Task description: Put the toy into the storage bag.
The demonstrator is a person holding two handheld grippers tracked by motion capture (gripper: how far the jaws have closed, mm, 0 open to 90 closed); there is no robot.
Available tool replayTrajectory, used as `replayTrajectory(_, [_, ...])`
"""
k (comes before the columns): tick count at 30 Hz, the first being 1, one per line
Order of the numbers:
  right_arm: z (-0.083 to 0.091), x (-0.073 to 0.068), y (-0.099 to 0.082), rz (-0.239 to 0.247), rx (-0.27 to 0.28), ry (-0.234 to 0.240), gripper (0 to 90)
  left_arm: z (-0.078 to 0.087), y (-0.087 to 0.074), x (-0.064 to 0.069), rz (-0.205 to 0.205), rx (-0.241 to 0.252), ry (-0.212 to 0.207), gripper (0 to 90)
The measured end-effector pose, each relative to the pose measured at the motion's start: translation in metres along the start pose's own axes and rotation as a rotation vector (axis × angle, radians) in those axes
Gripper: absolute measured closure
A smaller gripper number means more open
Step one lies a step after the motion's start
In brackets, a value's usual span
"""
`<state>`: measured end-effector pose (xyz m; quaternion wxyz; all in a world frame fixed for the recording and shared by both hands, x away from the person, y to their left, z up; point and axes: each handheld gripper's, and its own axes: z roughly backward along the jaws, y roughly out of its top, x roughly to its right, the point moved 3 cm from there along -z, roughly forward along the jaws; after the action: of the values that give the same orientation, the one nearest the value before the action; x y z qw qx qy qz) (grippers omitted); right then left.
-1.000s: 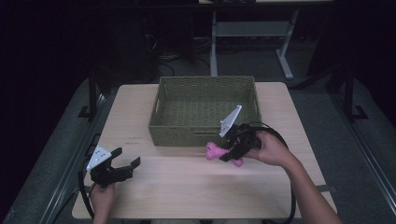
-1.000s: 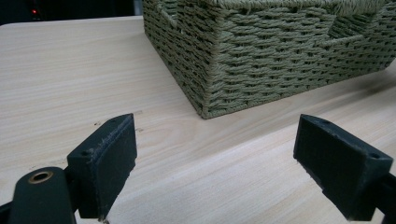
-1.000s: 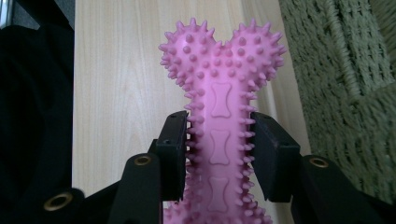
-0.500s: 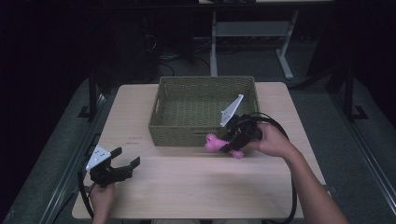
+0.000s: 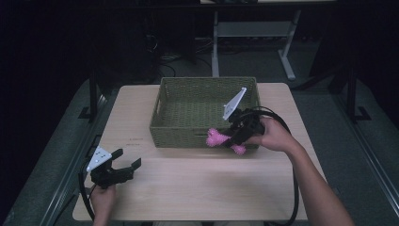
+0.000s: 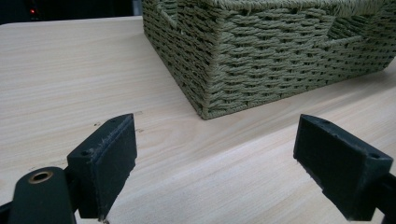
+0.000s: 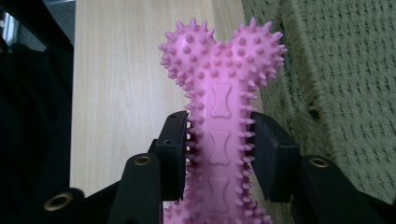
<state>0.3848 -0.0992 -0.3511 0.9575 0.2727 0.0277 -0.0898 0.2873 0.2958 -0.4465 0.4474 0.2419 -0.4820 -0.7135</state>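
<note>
Light wooden rectangular table (image 5: pixel 197 188), pale grain, set over a dark floor.

Olive-green woven rectangular basket (image 5: pixel 188 113) sits on the far half of the table, open top, long sides running left to right. In the left gripper view its near corner (image 6: pixel 210 88) stands ahead of the jaws, apart from them.

Right forearm (image 5: pixel 315 188) enters from the bottom right and angles up and left; the right hand (image 5: pixel 275 136) wraps the black right gripper (image 5: pixel 230 140), which points left along the basket's near wall. Grey three-cornered plate (image 5: pixel 234 104) tilts up above it, over the basket's right end. Black cable (image 5: pixel 294 188) loops from the gripper down past the forearm.

Left hand (image 5: pixel 101 200) at the table's near-left edge holds the black left gripper (image 5: pixel 128 165) low over the wood, aimed right and slightly away. Its jaws stand wide apart, nothing between them, well clear of the basket.

Pink spiked rubber bone-shaped toy (image 5: pixel 221 140): clamped across its shaft by the right gripper's jaws, held just in front of the basket's near wall, toward its right end. Long axis roughly left to right, in line with the gripper. In the right gripper view the toy (image 7: pixel 222 93) runs straight out between the jaws, knobbed two-lobed end farthest from the hand, basket weave beside it.
</note>
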Motion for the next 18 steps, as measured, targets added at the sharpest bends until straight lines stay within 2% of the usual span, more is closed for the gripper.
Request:
replayTrajectory(7, [0.004,0.009,0.003,-0.007,0.009,0.002,58.0,0.000,0.000,0.000,0.003,0.001,-0.001,12.8])
replayTrajectory(18, [0.013,0.015,0.008,-0.011,0.002,-0.016,58.0,0.000,0.000,-0.001,0.006,0.005,0.000,12.8])
